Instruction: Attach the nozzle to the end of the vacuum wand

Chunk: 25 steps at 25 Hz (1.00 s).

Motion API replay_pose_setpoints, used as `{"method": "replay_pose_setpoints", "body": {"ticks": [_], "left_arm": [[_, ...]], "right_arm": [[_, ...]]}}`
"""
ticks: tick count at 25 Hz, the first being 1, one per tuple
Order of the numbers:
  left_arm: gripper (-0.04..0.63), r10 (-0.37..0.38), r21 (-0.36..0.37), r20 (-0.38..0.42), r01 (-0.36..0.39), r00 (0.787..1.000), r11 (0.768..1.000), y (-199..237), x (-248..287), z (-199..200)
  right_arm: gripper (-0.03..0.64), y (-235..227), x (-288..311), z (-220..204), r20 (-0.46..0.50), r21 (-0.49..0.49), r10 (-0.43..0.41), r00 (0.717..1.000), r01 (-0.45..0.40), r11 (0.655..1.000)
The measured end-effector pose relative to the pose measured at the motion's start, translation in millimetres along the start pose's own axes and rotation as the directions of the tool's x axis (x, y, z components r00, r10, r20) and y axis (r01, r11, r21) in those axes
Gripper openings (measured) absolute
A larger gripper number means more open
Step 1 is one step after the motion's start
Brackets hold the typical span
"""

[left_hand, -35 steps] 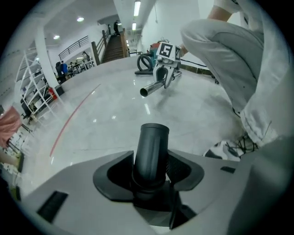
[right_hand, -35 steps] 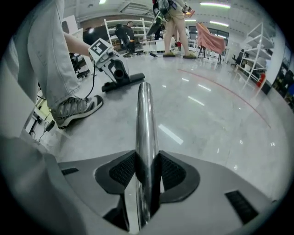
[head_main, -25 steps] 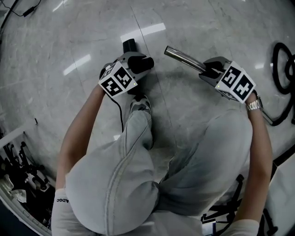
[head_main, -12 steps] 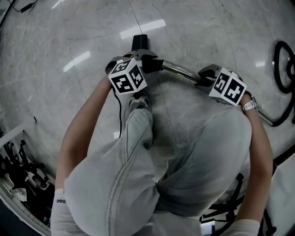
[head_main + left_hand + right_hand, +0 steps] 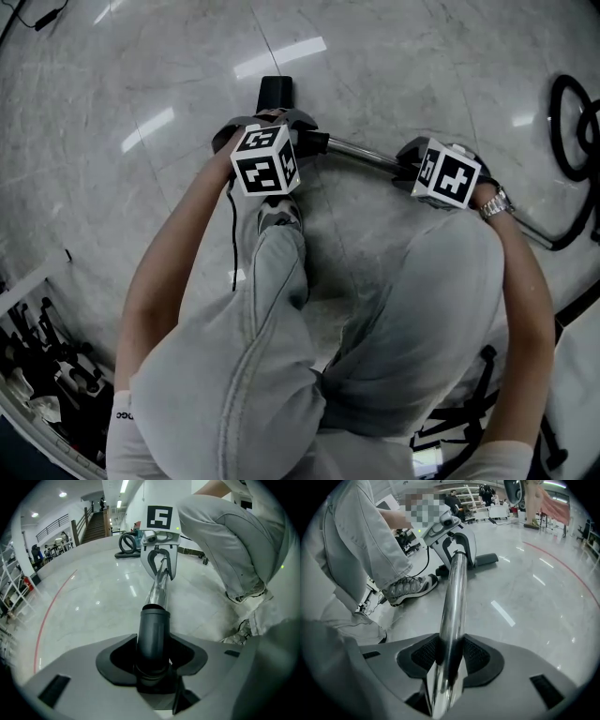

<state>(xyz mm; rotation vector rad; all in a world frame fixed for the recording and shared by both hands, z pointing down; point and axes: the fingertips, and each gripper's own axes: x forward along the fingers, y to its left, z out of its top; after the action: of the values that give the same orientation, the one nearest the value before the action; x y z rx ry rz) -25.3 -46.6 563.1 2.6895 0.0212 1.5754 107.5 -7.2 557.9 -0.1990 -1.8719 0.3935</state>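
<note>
Floor [image 5: 141,75]: polished pale marble tile, glossy, with bright bars of ceiling light reflected across it. A curved red line [image 5: 47,616] is painted on it. The room is a large open hall with a staircase [image 5: 95,524] at the far side. A black hose [image 5: 570,122] lies looped on the floor to your right, and a cluttered rack [image 5: 37,366] stands at your lower left.

You crouch over the work with your grey-trousered knees below both grippers and one shoe [image 5: 405,588] flat on the tile beside the nozzle.

Left gripper [image 5: 154,658]: jaws clamped on the dark round collar of the nozzle [image 5: 154,620]. The nozzle's flat head points away from you, close to the floor.

Right gripper [image 5: 450,656]: jaws closed on the chrome wand [image 5: 454,588], with the pads pressed against the tube on both sides.

The wand runs straight between the two grippers, above the floor. Its free end sits in the mouth of the nozzle collar. How deep it is seated cannot be told.
</note>
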Motion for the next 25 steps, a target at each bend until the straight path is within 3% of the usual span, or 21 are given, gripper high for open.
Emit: {"method": "replay_pose_setpoints", "body": {"ticks": [6,15,25], "left_arm": [[0.193,-0.083,-0.017,-0.011,0.082,0.997,0.996,-7,11,5],[0.190,-0.086,0.003,-0.020,0.086,0.996,0.996,-8,28,1],[0.187,-0.153,0.042,0.001,0.152,0.988,0.987,-10,22,4]], "right_arm": [[0.153,-4,18,-14,-0.082,0.005,0.019,0.996,-0.019,1.000],[0.155,-10,36,-20,-0.196,-0.064,0.035,0.980,-0.048,0.997],[0.155,-5,34,-13,-0.201,-0.095,0.061,0.978,-0.081,0.992]]}}
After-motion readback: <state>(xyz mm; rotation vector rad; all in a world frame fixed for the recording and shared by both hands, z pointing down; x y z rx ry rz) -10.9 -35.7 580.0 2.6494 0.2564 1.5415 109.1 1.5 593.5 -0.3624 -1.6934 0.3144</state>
